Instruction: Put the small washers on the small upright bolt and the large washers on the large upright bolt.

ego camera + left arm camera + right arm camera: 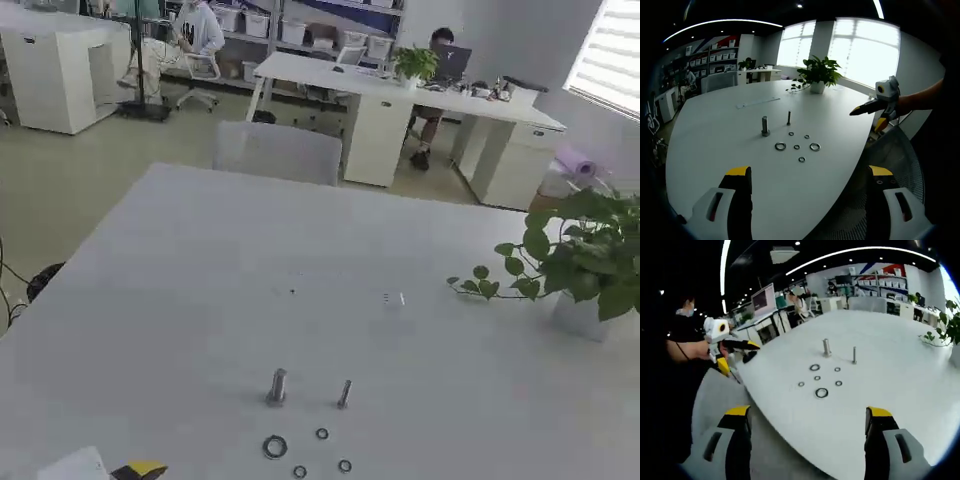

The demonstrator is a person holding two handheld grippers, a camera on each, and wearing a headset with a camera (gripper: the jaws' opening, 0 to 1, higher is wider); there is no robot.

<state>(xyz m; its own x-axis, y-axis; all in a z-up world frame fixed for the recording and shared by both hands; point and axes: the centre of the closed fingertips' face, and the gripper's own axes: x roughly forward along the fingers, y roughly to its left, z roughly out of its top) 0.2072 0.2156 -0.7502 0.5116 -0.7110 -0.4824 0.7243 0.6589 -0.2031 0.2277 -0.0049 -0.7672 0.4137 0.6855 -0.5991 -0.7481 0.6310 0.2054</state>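
The left gripper [809,172] and the right gripper [807,412] sit at the near edge of the bench [200,280], well short of the work, each with its fingers [737,175] spread wide and holding nothing. The large bolt [276,386] and the small bolt [344,393] stand upright side by side, and just in front of them two large washers [780,146] and four small washers [796,147] lie flat and loose, none on a bolt yet. They look like thin, hard, light steel rings that would skid on the smooth top, so pinching across the outer rim seems the surest hold.
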